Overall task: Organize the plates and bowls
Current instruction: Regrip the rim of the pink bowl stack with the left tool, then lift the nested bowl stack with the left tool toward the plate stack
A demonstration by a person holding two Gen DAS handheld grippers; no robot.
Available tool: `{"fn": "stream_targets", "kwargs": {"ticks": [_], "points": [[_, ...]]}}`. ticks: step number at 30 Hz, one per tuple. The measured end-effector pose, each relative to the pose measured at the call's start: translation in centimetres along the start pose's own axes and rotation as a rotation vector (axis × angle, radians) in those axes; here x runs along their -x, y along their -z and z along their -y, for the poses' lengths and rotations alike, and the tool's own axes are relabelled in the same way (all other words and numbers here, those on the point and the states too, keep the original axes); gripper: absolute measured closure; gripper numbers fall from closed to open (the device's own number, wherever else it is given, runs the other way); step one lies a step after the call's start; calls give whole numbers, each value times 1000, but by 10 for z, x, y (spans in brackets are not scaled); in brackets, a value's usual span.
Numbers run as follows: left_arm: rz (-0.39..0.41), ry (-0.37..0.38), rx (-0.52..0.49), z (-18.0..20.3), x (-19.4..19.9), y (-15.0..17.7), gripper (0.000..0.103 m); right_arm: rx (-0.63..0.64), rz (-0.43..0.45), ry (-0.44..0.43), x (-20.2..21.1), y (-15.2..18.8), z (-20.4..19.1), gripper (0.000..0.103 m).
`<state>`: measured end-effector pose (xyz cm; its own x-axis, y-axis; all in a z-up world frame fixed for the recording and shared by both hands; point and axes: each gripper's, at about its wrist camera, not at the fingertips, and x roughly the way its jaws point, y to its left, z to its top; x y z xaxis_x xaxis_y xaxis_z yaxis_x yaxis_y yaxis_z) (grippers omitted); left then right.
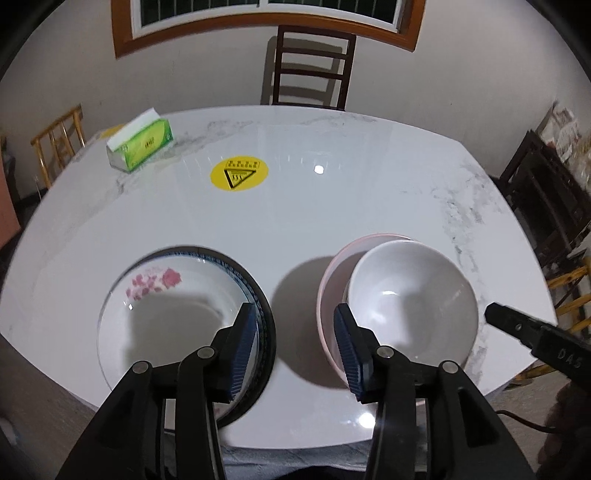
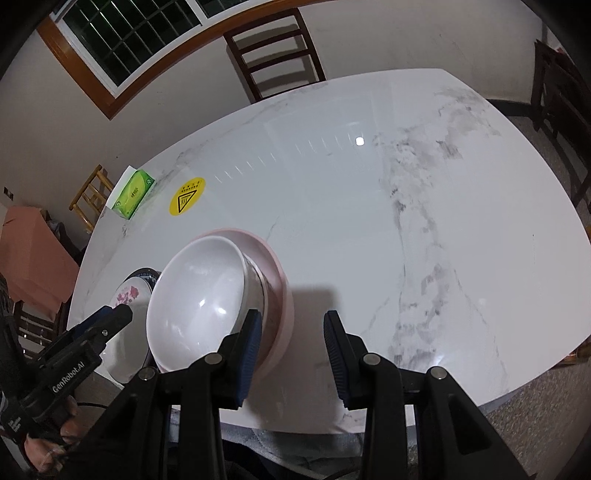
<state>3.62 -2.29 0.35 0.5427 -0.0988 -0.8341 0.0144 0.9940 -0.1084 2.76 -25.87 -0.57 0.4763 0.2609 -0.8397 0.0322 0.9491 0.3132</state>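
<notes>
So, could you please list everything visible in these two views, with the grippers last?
Table: one, white marble.
Plates: stack, flowered white on blue-patterned, near left.
White bowl: one, inside pink bowl, near middle.
Tissue box: one, green, far left.
Sticker: one, yellow, tabletop.
Chair: one, dark wood, behind table.
Window: one, wood frame.
Left gripper: black, open, empty.
Right gripper: black, open, empty.
</notes>
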Motion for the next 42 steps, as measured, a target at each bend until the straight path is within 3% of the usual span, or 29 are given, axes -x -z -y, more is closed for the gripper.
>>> {"fn": "stream_targets", "kwargs": {"ticks": [16, 21, 35, 42], "points": [[-114, 234, 214, -34, -12, 6, 59, -66, -35, -67, -4, 13, 7, 68], [-150, 270, 261, -35, -18, 7, 61, -64, -38, -55, -5, 13, 4, 68], [-208, 225, 292, -35, -33, 4, 62, -49, -91, 18, -22, 12, -5, 68], [-239, 203, 275, -30, -45, 2, 73, -33, -105, 48, -28, 7, -6, 68]]}}
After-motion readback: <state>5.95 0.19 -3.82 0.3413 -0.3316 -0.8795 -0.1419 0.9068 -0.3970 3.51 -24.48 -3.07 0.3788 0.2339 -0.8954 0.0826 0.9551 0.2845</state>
